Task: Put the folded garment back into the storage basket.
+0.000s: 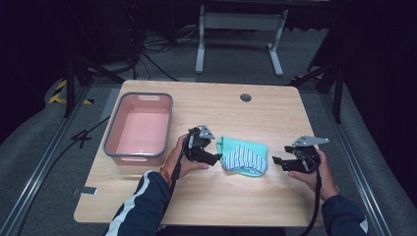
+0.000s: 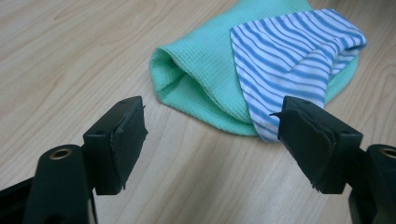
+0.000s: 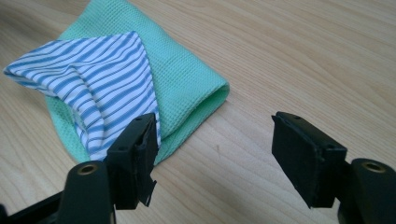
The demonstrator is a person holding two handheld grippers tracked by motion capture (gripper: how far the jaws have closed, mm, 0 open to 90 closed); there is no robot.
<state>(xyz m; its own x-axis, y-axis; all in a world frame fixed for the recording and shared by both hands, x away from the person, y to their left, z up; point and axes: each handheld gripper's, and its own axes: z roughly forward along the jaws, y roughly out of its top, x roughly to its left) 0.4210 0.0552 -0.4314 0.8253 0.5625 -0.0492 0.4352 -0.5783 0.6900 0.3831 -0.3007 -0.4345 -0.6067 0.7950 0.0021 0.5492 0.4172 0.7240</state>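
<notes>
The green cloth (image 1: 231,147) is lying folded near the middle of the worktop (image 1: 206,196), with a blue-and-white striped cloth (image 1: 244,160) lying folded on top of it and covering its near part. All positions below are given relative to the green cloth. The left gripper (image 1: 215,158) is hovering just beside its left edge, with the jaws standing wide apart and gripping nothing; in the left gripper view (image 2: 212,140) bare wood is showing between the jaws, and the open folded edge of the green cloth (image 2: 196,88) is lying just beyond them. The right gripper (image 1: 276,161) is sitting near its right side, slightly apart from it, with the jaws also standing wide and empty; in the right gripper view (image 3: 219,151) one jaw is overlapping the corner of the striped cloth (image 3: 93,88) in the picture, while bare worktop is showing between the jaws. A pink basin (image 1: 115,147) with a grey rim is standing well to the left of the green cloth.
</notes>
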